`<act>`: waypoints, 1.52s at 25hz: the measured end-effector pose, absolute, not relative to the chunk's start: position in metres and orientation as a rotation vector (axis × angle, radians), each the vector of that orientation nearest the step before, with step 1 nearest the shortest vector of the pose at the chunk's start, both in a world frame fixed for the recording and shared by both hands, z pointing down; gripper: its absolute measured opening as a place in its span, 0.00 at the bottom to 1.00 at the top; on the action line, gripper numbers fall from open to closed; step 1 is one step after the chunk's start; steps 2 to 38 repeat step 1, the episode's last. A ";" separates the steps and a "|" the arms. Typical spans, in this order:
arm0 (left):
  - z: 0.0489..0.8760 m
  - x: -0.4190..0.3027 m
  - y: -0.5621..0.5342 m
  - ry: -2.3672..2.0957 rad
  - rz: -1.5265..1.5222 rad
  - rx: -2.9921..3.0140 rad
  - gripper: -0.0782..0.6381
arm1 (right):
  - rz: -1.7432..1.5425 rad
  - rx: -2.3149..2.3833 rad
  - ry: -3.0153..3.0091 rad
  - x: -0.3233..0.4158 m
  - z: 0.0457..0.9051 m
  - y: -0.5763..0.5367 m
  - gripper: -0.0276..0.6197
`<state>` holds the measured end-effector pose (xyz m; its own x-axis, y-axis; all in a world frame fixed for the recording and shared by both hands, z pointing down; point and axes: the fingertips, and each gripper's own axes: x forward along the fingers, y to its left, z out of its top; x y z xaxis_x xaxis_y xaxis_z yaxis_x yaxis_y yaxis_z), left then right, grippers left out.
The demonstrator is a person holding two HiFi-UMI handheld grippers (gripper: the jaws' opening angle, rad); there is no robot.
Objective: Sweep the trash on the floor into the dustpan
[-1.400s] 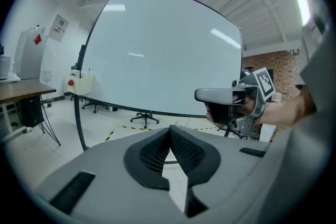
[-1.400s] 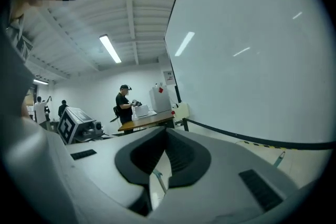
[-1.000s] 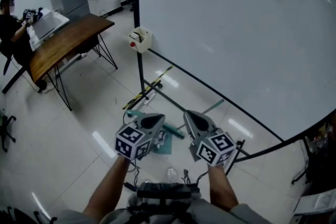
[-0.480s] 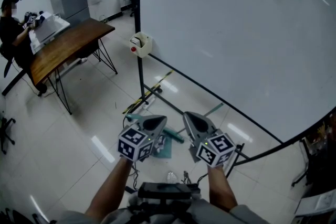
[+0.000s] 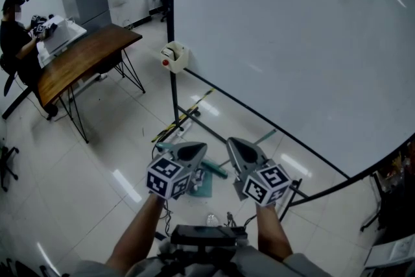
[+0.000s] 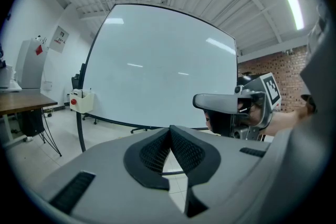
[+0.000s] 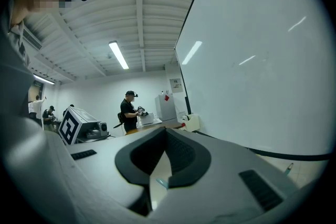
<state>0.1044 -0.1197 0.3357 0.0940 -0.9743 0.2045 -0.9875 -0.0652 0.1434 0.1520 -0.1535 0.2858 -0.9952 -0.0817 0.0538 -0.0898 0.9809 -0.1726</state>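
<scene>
Both grippers are held above the floor (image 5: 97,159), and nothing is carried. The left gripper (image 5: 193,151) is shown pressed together on nothing in its own view, and the right gripper (image 5: 235,144) likewise. The teal dustpan (image 5: 205,181) is found on the floor below and between them, near the foot of the whiteboard (image 5: 292,42) and slightly nearer the left gripper. A teal handle (image 5: 219,166) is laid beside it, its long axis running from upper left to lower right. What the dustpan holds cannot be told. A small pale scrap (image 5: 211,218), possibly trash, is seen nearer the person.

Grey L tongs (image 5: 191,149), R tongs (image 5: 237,146) (b&w marker cubes (image 5: 165,177)).
</scene>
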 end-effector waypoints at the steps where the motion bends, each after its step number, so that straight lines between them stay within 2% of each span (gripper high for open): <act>1: 0.338 0.106 -0.121 -1.962 0.079 2.128 0.11 | 0.273 0.128 -3.083 0.154 0.289 -0.155 0.04; 38: 0.338 0.106 -0.121 -1.962 0.079 2.128 0.11 | 0.273 0.128 -3.083 0.154 0.289 -0.155 0.04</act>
